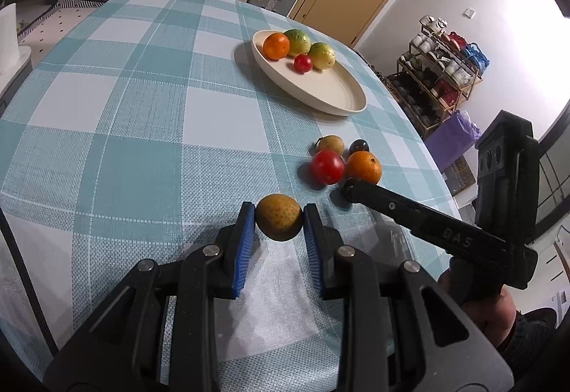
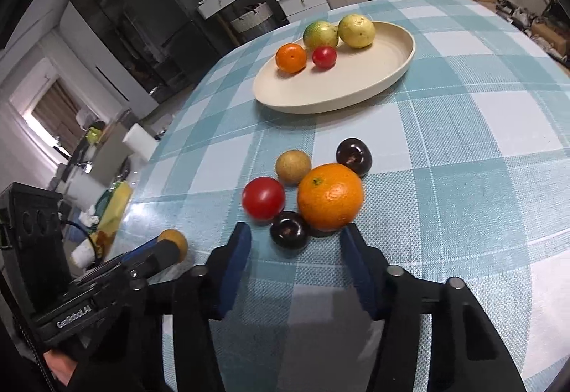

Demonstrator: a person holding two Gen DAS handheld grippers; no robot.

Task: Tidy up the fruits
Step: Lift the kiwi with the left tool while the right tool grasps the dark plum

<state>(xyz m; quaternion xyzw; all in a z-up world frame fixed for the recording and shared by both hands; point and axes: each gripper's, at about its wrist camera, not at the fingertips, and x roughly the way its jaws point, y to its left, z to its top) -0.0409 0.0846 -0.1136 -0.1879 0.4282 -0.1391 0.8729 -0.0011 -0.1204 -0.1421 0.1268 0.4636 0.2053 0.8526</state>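
A table with a blue and white checked cloth [image 1: 142, 128] fills both views. On its far part stands a cream oval plate [image 2: 356, 89]. At the plate's far end lie two yellow-green citrus fruits [image 2: 320, 34], a small orange [image 2: 291, 58] and a small red tomato [image 2: 324, 56].

The left gripper [image 1: 279, 224] is closed on a brownish-yellow round fruit [image 1: 279, 221]; both blue pads press its sides, and it hangs just above the cloth. The right gripper [image 2: 294, 246] is not closed on anything: its fingers stand apart, and no pad touches a fruit.

Near the table's front edge lies a group of loose fruit. The biggest is an orange [image 2: 330, 196], close to the right finger [image 2: 356, 256]. To the left of it is a red tomato [image 2: 263, 198], and behind them a tan round fruit [image 2: 293, 167]. One dark plum [image 2: 354, 156] lies at the back; another dark plum [image 2: 288, 230] lies between the fingertips of the right gripper, touching the orange.
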